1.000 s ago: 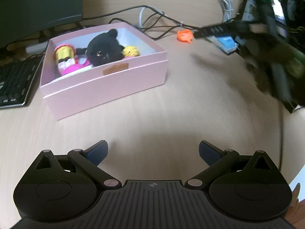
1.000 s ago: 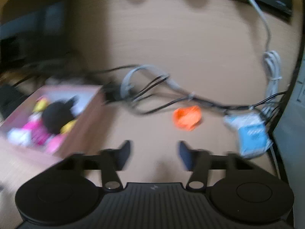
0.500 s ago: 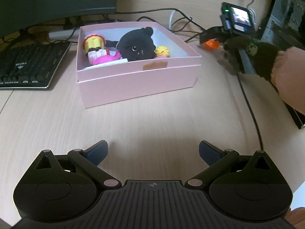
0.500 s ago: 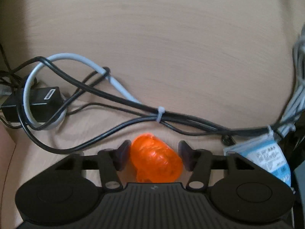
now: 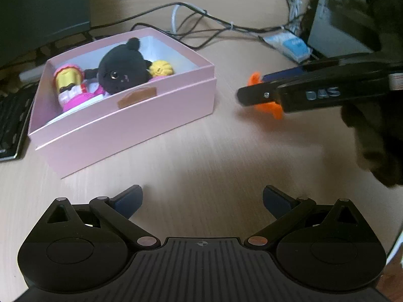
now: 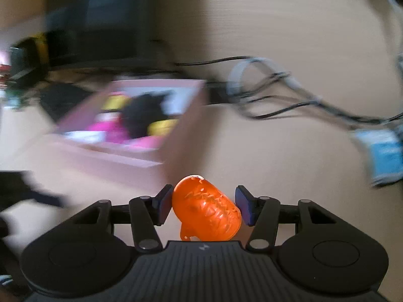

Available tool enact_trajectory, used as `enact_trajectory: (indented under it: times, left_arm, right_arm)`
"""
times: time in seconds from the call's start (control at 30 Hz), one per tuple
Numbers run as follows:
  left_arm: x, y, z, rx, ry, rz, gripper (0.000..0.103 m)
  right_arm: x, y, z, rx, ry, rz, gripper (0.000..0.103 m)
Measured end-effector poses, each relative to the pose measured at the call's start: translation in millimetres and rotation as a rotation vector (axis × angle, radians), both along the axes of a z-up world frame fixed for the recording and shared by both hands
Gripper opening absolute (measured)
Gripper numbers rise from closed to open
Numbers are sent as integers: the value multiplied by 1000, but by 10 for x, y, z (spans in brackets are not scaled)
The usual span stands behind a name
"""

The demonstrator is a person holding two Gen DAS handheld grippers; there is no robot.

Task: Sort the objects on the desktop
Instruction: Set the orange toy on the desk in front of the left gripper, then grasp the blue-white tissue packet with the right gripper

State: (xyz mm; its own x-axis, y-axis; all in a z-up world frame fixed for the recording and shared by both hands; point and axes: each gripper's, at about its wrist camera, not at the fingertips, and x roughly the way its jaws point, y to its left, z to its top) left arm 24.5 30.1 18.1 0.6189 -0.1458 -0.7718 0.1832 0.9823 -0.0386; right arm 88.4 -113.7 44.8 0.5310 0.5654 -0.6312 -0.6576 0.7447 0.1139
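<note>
Light wood-grain desk (image 5: pixel 206 151), dark monitor (image 5: pixel 42 7), keyboard (image 5: pixel 10 125), tangled cables (image 5: pixel 201 17)

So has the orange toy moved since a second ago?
Yes. The orange toy lay beside the cables behind the pink box; now the right gripper holds it off the desk, nearer the box's front corner.

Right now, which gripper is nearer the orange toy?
Right. The right gripper has the orange toy between its fingers, beside the pink box. The left gripper sits open over bare desk, well short of it.
</note>
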Motion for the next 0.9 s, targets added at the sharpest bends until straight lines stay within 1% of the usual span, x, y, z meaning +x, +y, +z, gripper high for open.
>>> enact_trajectory:
  times: [0.07,0.13,0.17,0.2,0.23,0.27,0.3,0.33,0.4,0.47,0.53,0.63,0.67,0.7,0.73,0.77,0.83,0.9]
  left_arm:
    - [12,-20,-11,26,-5,-15,103]
    - [18,-25,-6,35,-12,-22,103]
    - [27,-20,-4,36,-14,-20,103]
    - [27,-12,-3,38,-16,-16,103]
    - [30,-1,-4,39,-17,-10,103]
    - [30,14,-4,38,-17,-2,103]
    - [34,25,2,37,-17,5,103]
    - [36,39,5,36,-17,10,103]
    - [25,64,15,41,-21,21,103]
    - [5,103,28,39,-21,33,103]
    - [-26,152,41,25,-18,47,103]
    - [-64,213,68,6,-15,68,103]
    - [-77,228,76,2,-15,74,103]
    - [-86,243,83,-1,-16,81,103]
    - [-98,251,90,-4,-17,87,103]
    - [-110,253,94,-7,-18,92,103]
    - [-123,242,96,-15,-17,98,103]
    - [-136,197,97,-14,-21,95,103]
  right_arm:
    - [-1,-37,71,19,-26,5,72]
    - [56,-132,133,9,-80,-33,74]
    - [121,-207,163,-14,-109,-72,74]
    - [180,-277,170,-48,-153,-128,74]
    - [287,-343,166,-98,-212,-202,76]
    - [448,-400,139,-173,-288,-307,84]
    - [587,-468,112,-236,-346,-402,85]
    - [777,-544,72,-292,-385,-487,86]
    - [1168,-701,-17,-372,-393,-602,86]
    - [1539,-810,-113,-436,-381,-656,86]
    - [1786,-870,-181,-483,-359,-669,86]
    - [2073,-889,-306,-527,-304,-650,86]
    - [2121,-904,-334,-534,-289,-647,84]
    - [2143,-926,-347,-530,-278,-645,78]
    - [2154,-936,-363,-522,-256,-641,57]
    - [2135,-936,-364,-508,-248,-647,53]
    - [1994,-937,-320,-449,-242,-630,51]
    - [1812,-848,-265,-398,-248,-594,51]
